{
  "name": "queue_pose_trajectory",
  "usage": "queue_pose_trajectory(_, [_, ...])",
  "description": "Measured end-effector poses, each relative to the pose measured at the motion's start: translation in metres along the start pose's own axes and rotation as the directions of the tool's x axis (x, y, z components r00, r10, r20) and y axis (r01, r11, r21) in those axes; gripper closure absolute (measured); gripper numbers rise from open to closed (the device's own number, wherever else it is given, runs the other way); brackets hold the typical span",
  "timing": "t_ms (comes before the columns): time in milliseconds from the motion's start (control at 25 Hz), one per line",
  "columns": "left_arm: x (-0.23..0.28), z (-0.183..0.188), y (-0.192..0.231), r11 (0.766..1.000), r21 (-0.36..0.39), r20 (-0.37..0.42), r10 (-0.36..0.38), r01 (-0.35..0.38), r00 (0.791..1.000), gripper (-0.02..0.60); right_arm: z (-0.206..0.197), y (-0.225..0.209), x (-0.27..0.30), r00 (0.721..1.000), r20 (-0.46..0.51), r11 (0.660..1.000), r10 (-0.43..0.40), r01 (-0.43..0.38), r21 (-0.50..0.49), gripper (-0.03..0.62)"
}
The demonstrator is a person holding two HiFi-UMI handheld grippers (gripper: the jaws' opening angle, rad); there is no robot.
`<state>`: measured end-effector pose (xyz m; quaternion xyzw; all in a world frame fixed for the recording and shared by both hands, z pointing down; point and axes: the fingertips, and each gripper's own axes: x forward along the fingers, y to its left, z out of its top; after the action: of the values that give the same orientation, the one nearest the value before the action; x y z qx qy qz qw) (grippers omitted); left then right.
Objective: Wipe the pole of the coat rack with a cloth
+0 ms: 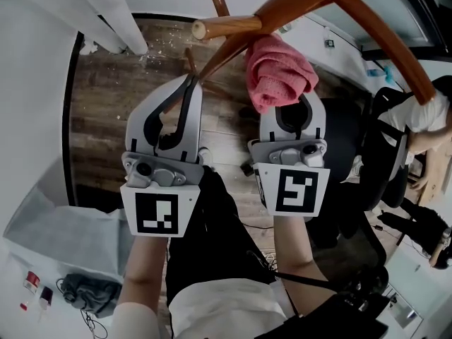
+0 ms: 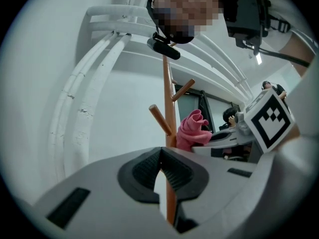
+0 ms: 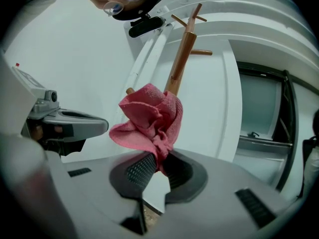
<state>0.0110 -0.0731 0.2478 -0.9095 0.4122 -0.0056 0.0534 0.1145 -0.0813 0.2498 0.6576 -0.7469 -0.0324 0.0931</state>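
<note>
The right gripper (image 1: pixel 289 104) pinches a crumpled pink cloth (image 1: pixel 279 69) by its lower folds, its jaws pressed onto the fabric. The bunched part of the cloth sits right against the brown wooden pole of the coat rack (image 1: pixel 296 2), below a short wooden peg (image 1: pixel 226 27) that branches from the pole. The left gripper (image 1: pixel 191 83) is held alongside with its jaw tips pressed together and nothing between them. In its own view the pole shows beyond the jaws, through the gap under the tips.

White curved pipes (image 2: pixel 94 98) rise beside the rack, and planks of a dark wooden floor (image 1: pixel 113 97) lie below. A black office chair (image 1: pixel 385 161) stands to the right, with a seated person (image 1: pixel 424 122) just past it. At lower left a white tabletop (image 1: pixel 21 260) carries a crumpled grey bag (image 1: pixel 92 292) and two small bottles (image 1: pixel 32 282). What is in the bag cannot be made out.
</note>
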Motion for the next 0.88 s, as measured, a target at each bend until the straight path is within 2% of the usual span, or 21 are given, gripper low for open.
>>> queue_pose_trajectory(240, [-0.001,-0.014,-0.001,1.0,-0.012,-0.014,0.005,-0.005,1.0,0.568,-0.011,0.005,0.003,1.0,-0.016,1.0,0.014,-0.014,-0.01,0.545])
queue_pose_trajectory(440, [-0.005,-0.029,0.002,0.998,-0.05,-0.038,0.025,-0.027,0.999,0.568,-0.028,0.008,0.002,0.997,-0.053,0.996,0.049,-0.053,-0.078,0.545])
queue_pose_trajectory(720, [-0.007,-0.044,0.0,0.997,-0.07,-0.062,0.028,-0.032,0.998,0.568,-0.042,0.012,0.006,0.996,-0.074,0.997,0.052,-0.057,-0.057,0.545])
queue_pose_trajectory(880, [-0.008,-0.053,0.0,0.997,-0.075,-0.074,0.026,-0.031,0.997,0.568,-0.053,0.014,0.006,0.993,-0.097,0.994,0.067,-0.075,-0.083,0.545])
